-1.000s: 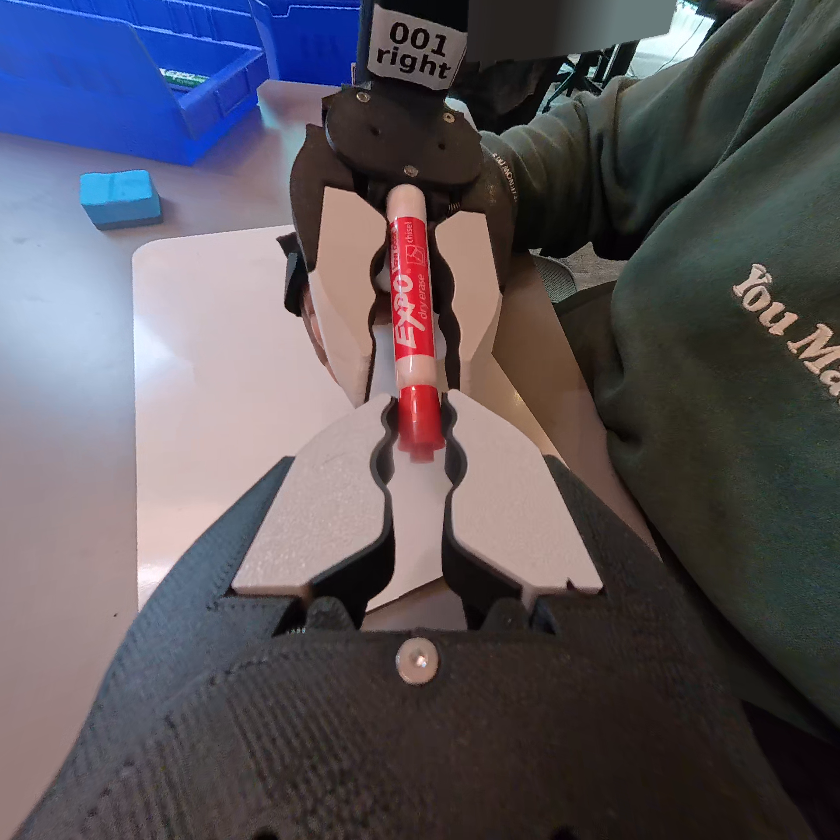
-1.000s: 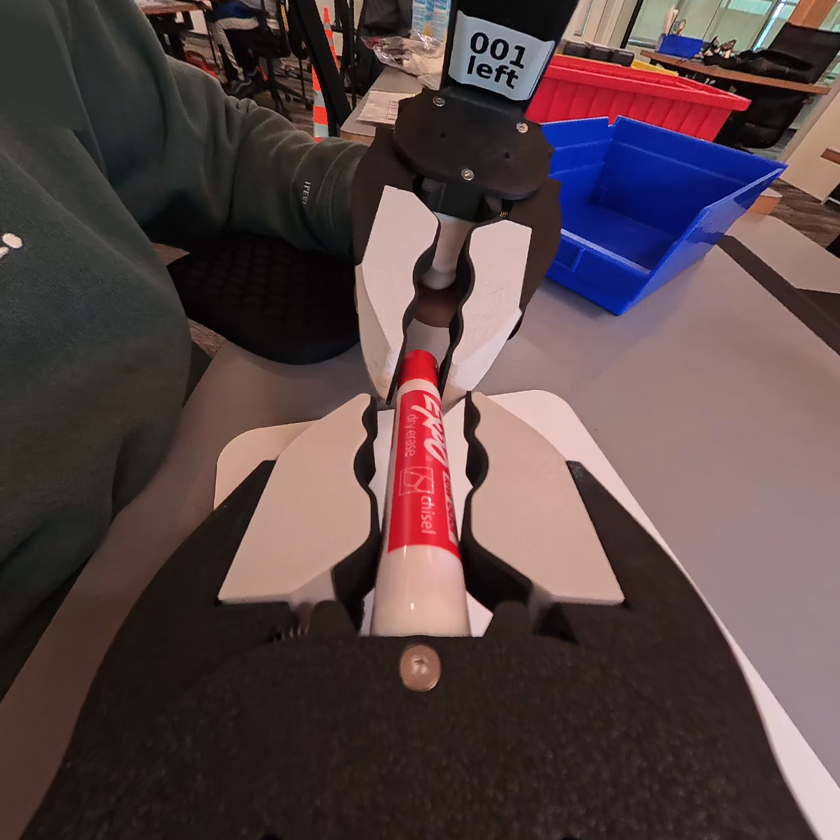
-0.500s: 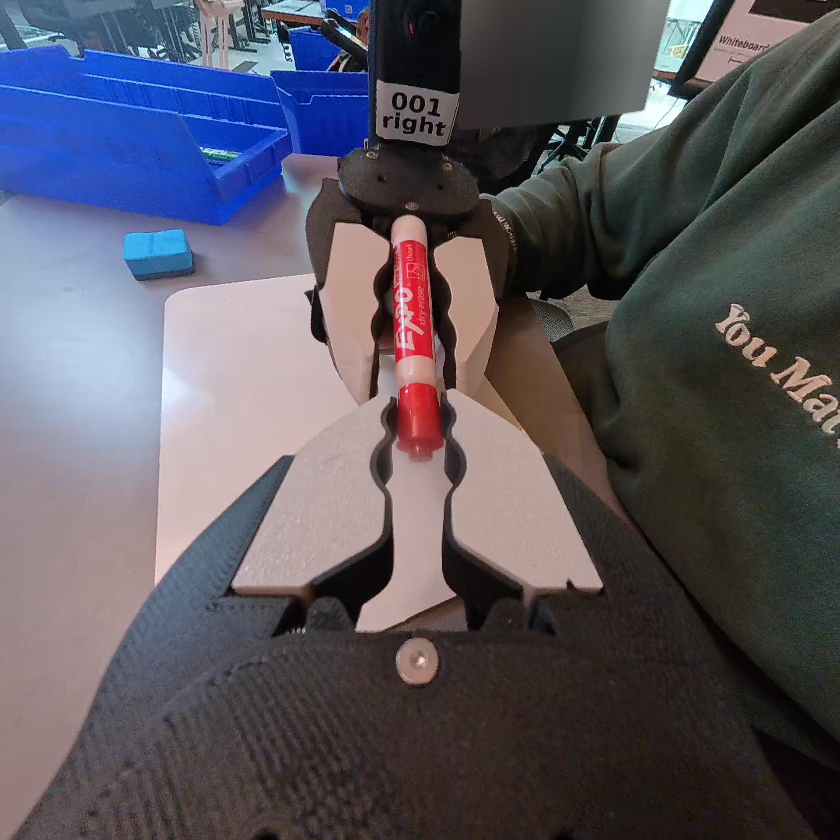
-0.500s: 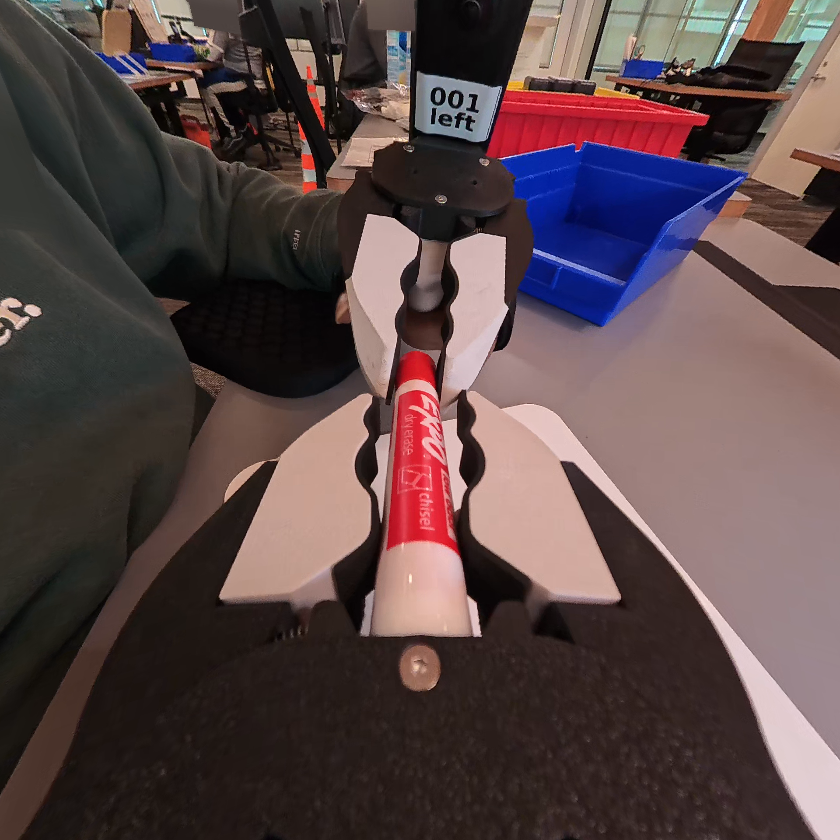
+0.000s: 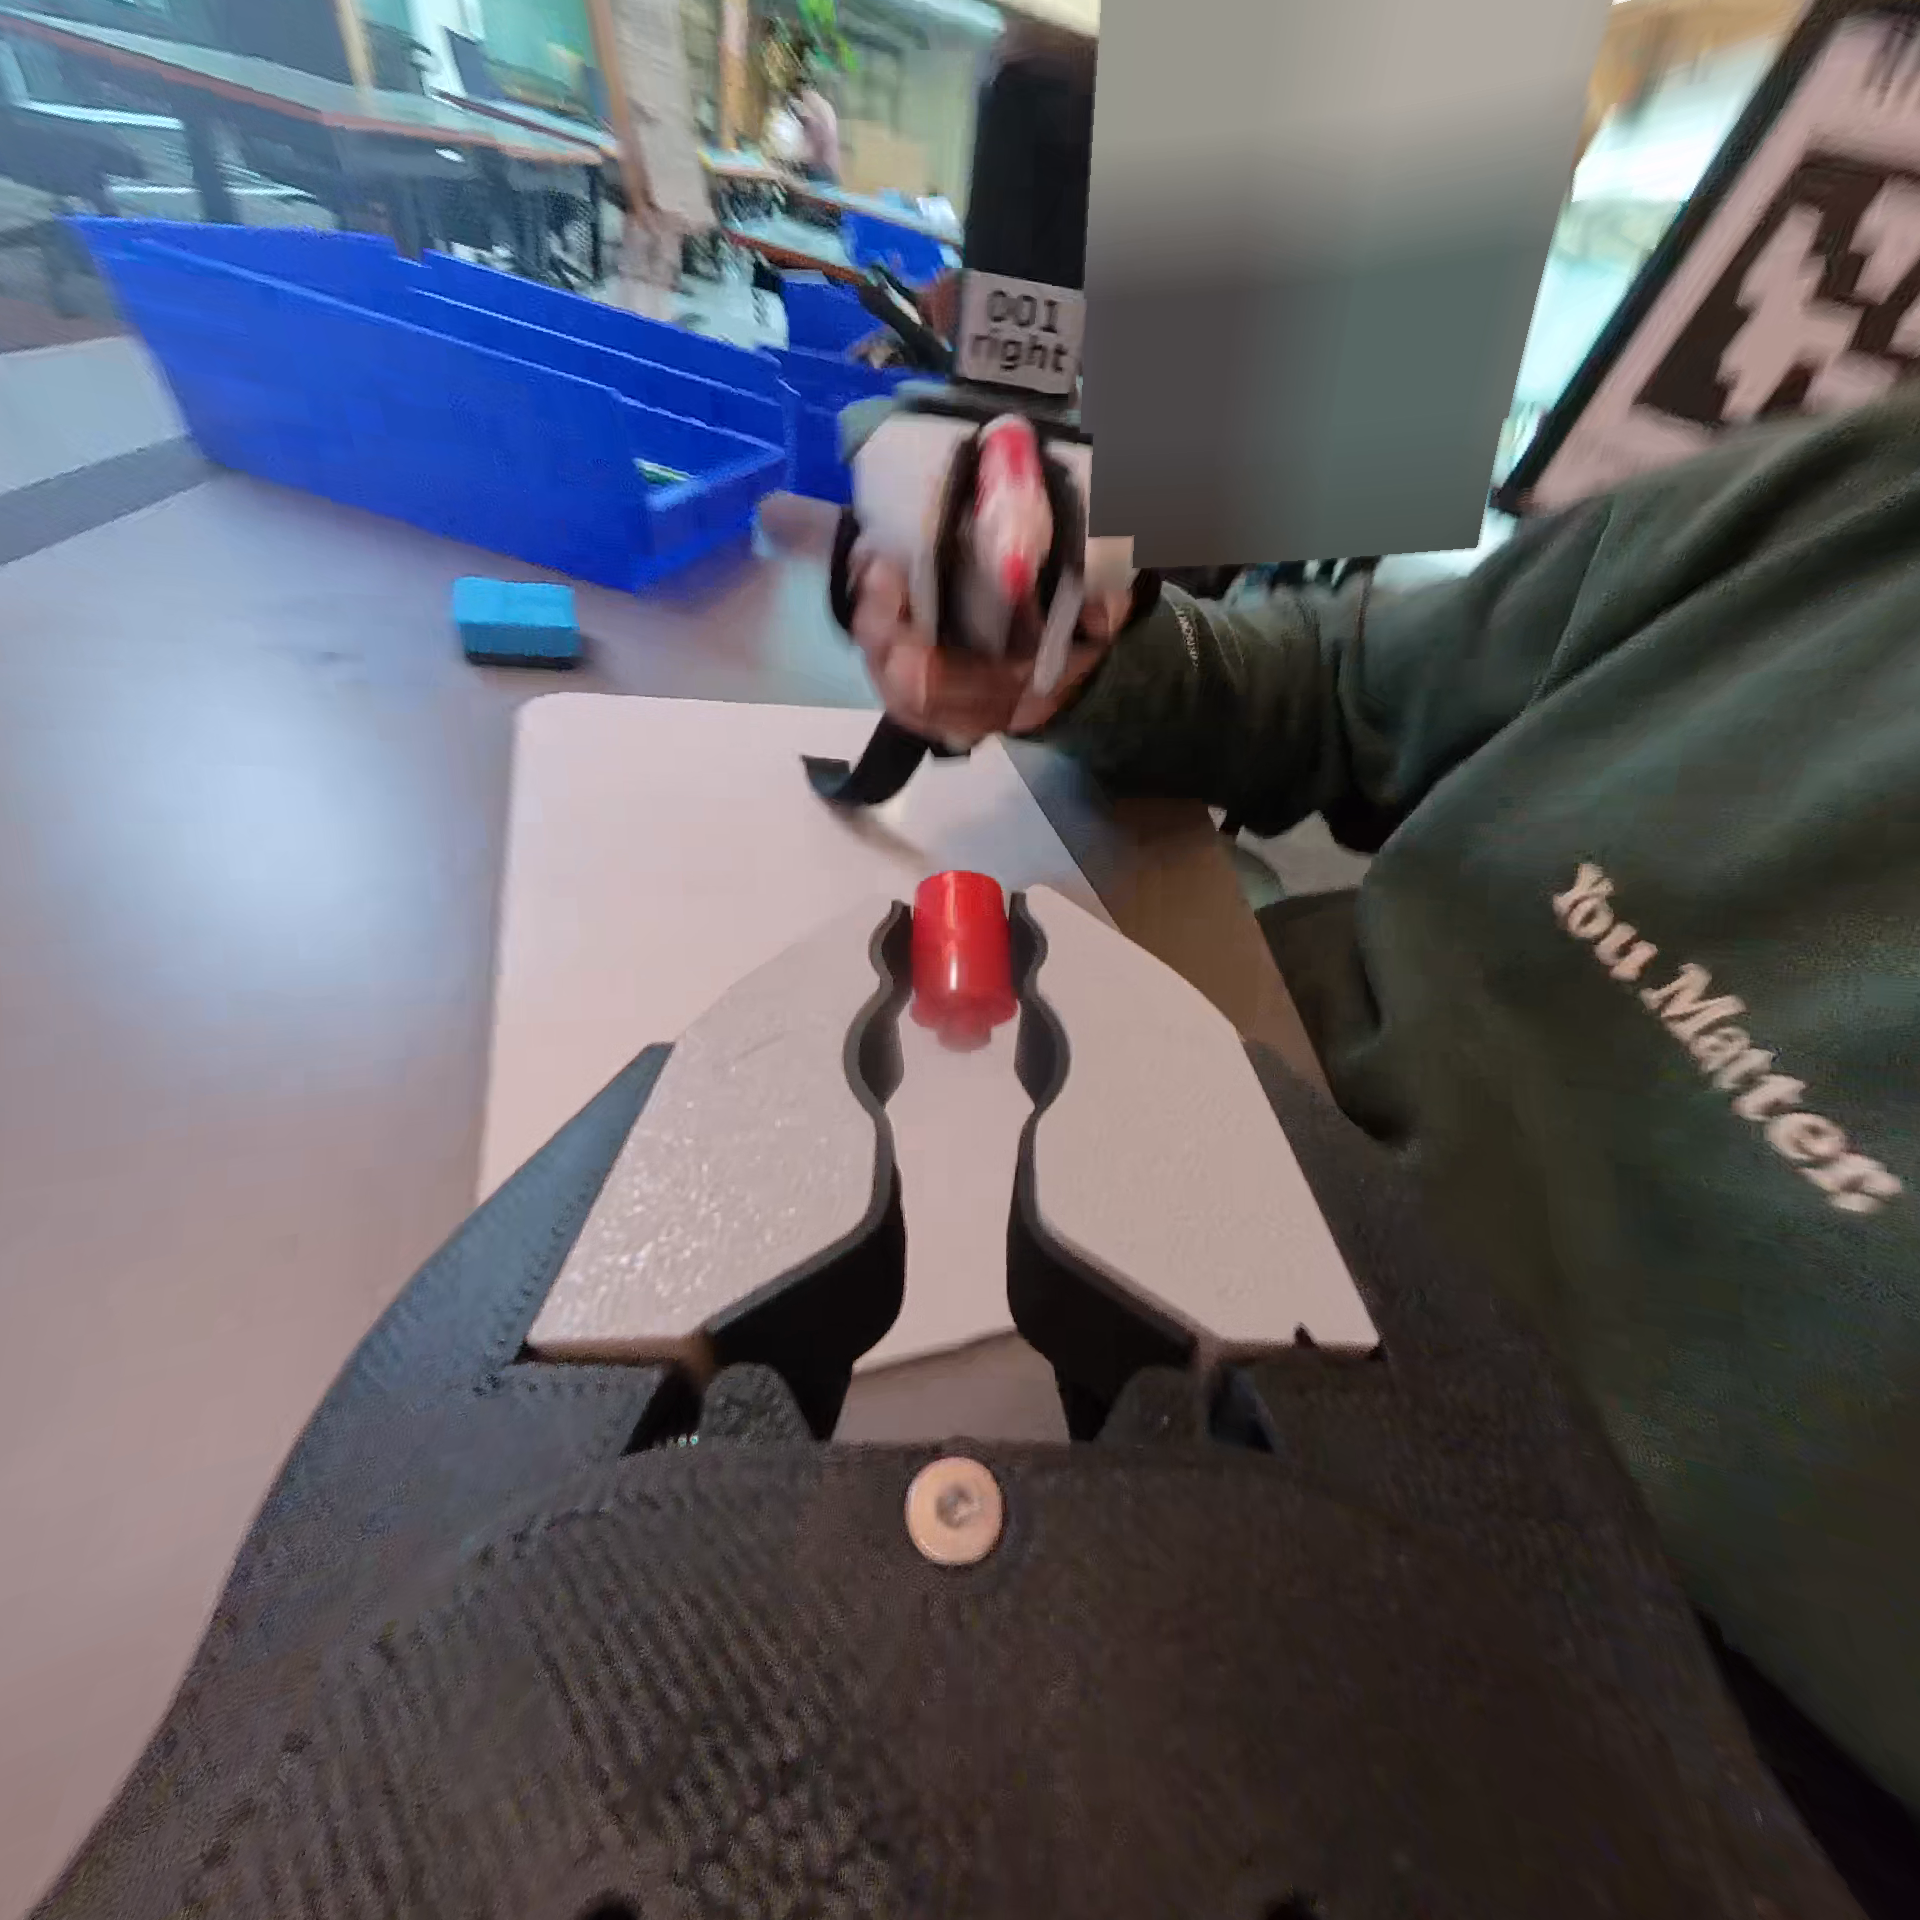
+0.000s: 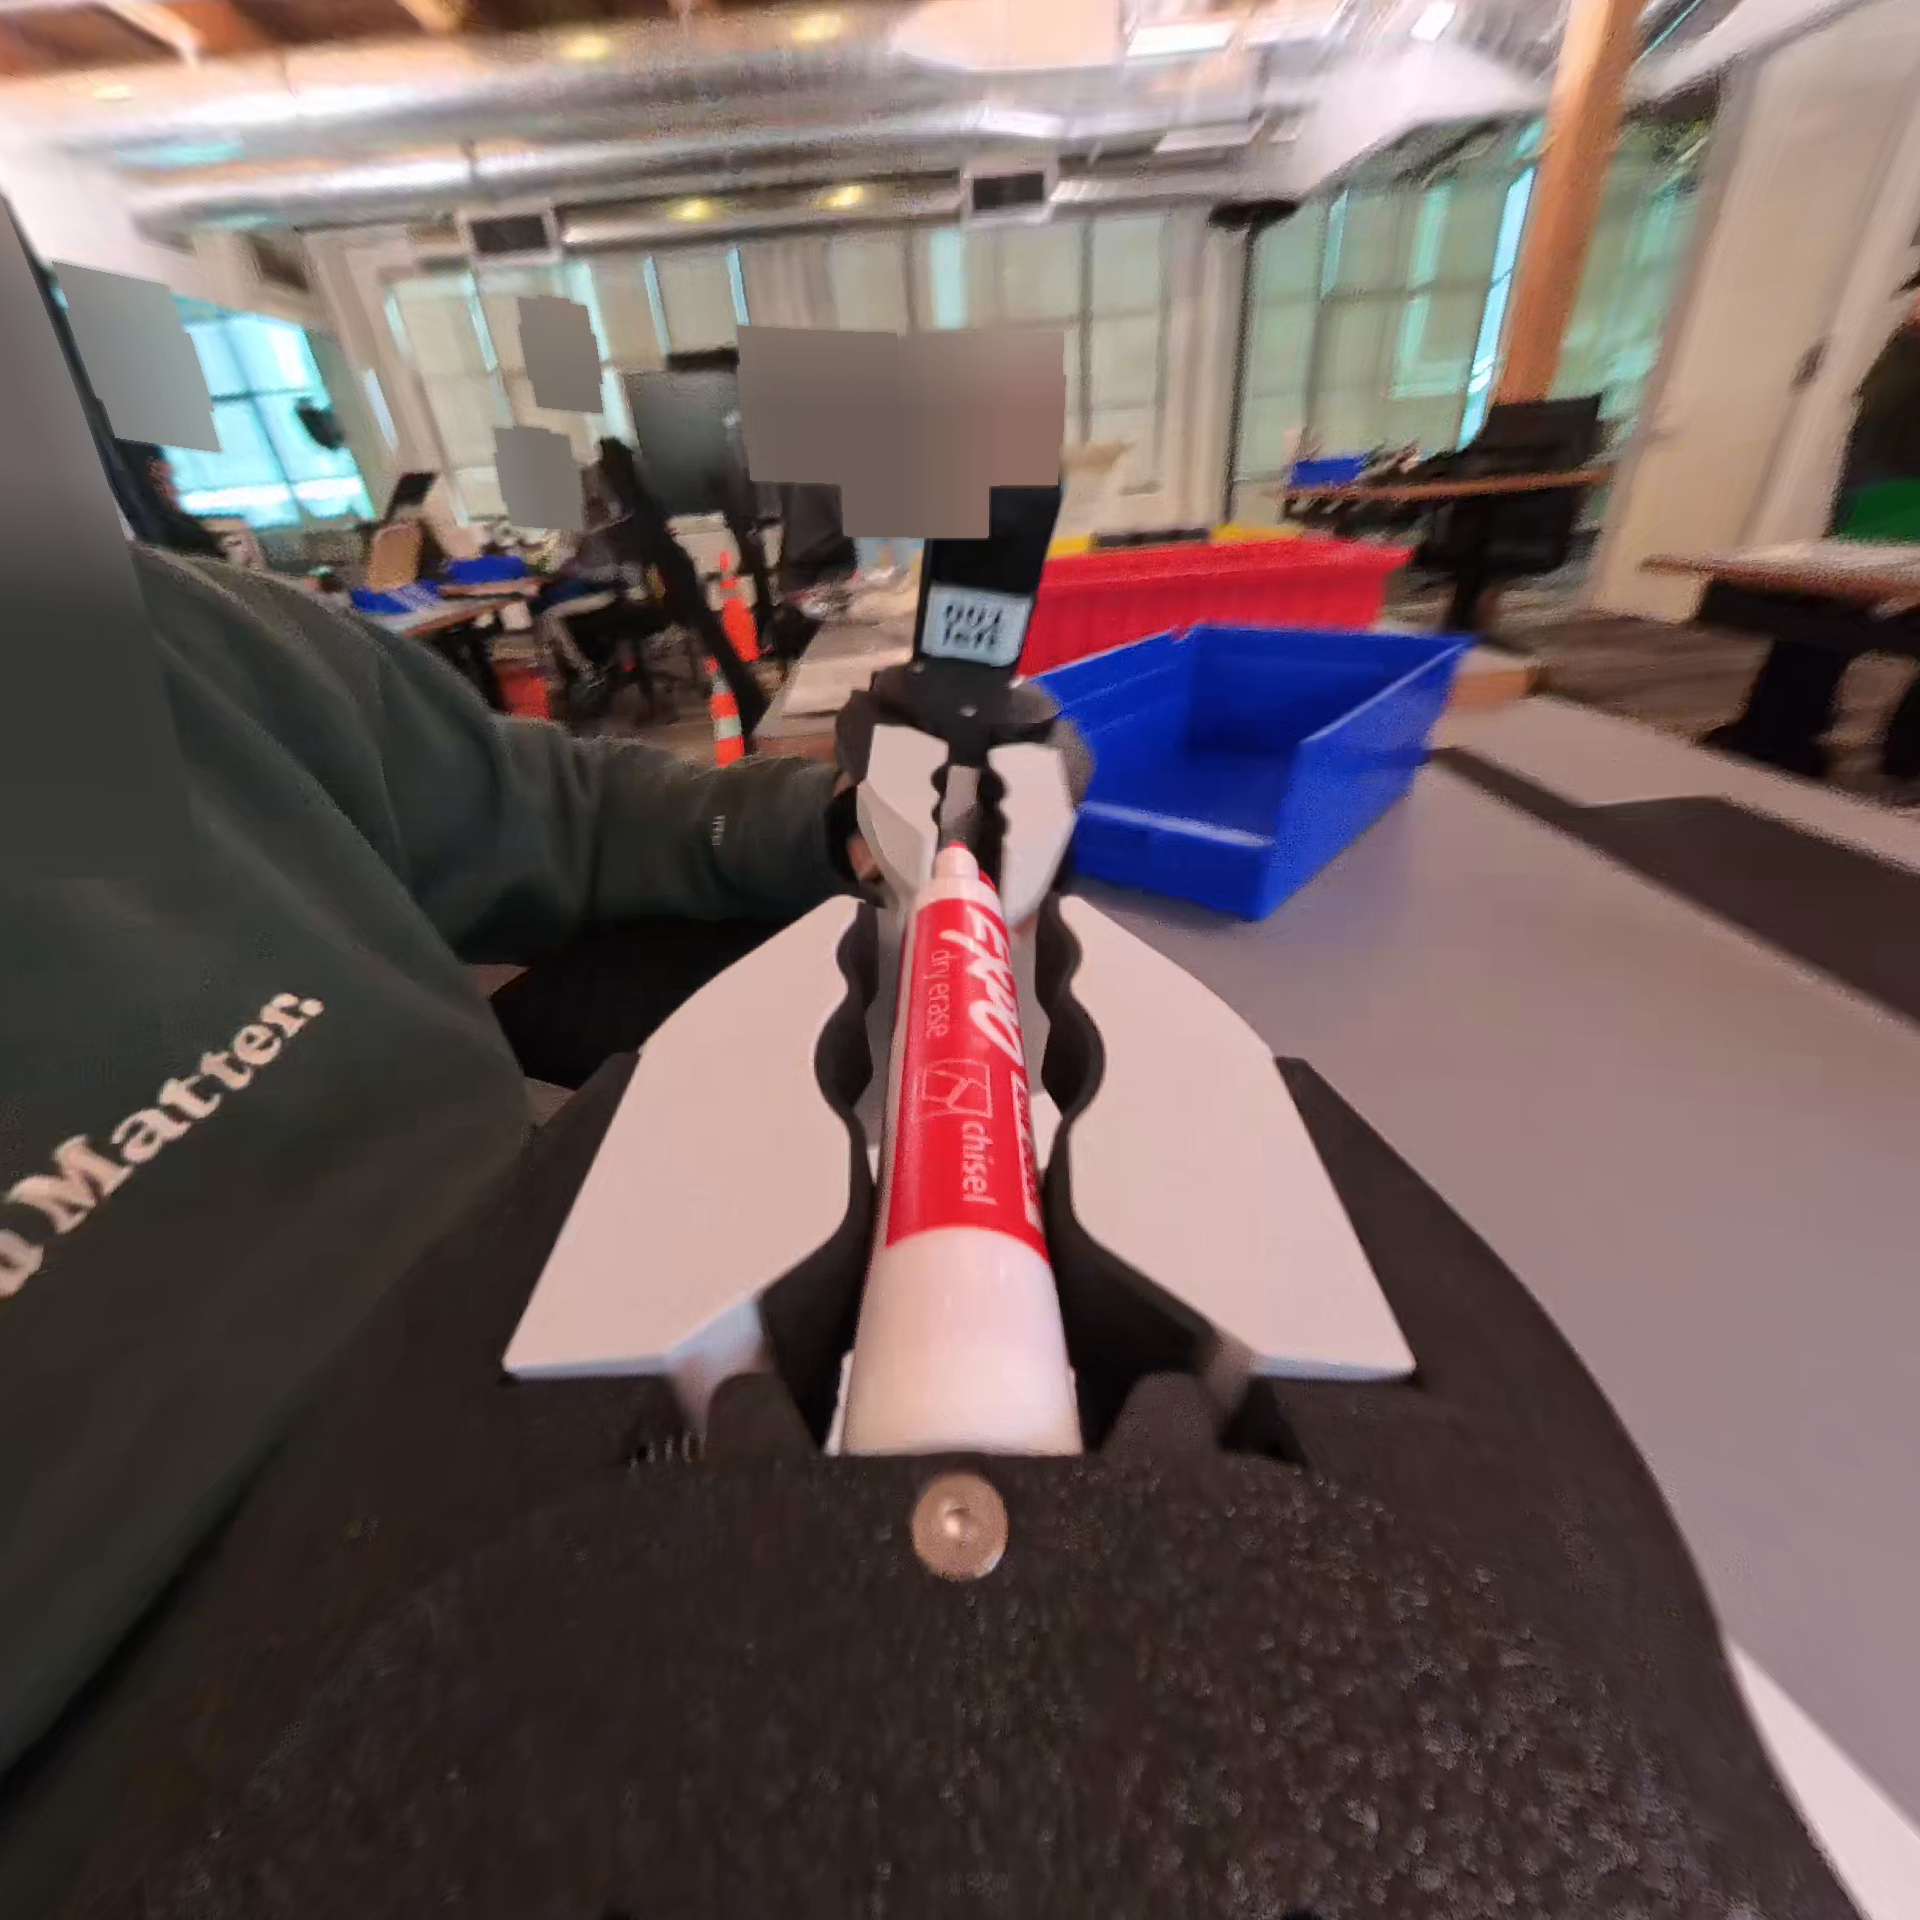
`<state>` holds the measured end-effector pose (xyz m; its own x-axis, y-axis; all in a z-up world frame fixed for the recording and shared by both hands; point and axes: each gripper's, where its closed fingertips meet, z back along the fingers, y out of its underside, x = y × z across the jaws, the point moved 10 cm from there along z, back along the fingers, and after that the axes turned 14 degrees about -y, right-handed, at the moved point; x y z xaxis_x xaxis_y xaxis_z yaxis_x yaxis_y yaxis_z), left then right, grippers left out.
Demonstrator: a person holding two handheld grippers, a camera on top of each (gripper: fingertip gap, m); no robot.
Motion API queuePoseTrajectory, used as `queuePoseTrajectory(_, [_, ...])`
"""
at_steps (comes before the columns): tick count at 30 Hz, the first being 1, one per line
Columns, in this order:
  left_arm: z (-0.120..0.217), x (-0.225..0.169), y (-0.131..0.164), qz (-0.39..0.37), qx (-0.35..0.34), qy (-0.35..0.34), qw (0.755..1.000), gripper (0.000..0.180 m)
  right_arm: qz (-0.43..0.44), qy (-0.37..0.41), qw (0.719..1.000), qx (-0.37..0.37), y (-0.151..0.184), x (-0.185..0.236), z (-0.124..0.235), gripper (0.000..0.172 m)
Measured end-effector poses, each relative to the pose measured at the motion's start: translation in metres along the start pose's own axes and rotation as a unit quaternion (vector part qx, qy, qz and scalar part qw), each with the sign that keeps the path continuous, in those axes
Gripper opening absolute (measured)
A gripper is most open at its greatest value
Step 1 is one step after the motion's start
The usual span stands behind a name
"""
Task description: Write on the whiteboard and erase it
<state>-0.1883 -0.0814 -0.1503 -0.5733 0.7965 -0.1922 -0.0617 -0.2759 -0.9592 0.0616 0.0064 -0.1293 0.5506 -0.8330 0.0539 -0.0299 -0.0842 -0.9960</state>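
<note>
The red marker [image 6: 961,1122] lies along the right claw [image 6: 951,935], pinched between its pads, uncapped tip pointing forward. Its red cap [image 5: 958,961] sits apart from it — gripped at the tips of the left claw [image 5: 956,951], above the whiteboard [image 5: 675,831] on the grey surface [image 5: 239,935]. A blue eraser [image 5: 514,620] rests just beyond the board, near blue bins [image 5: 436,416].
</note>
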Motion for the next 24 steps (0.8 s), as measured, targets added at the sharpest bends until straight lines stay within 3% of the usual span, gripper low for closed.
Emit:
queuePoseTrajectory(3, [0.025, 0.019, 0.008, 0.018, -0.018, -0.047, 0.999, 0.018, 0.041, 0.077, 0.995, 0.039, -0.007, 0.001, 0.037, 0.033])
queuePoseTrajectory(7, [0.011, 0.011, 0.007, -0.014, -0.003, -0.052, 0.999, 0.018, 0.018, 0.069, 0.996, 0.055, 0.004, -0.009, 0.027, 0.033])
queuePoseTrajectory(19, [0.013, 0.008, 0.011, -0.039, -0.052, -0.114, 0.991, 0.018, -0.004, 0.100, 0.993, 0.066, 0.015, -0.015, 0.029, 0.035])
queuePoseTrajectory(24, [0.012, 0.010, 0.013, -0.050, -0.039, -0.137, 0.989, 0.018, -0.020, 0.105, 0.987, 0.121, 0.025, -0.017, 0.023, 0.036])
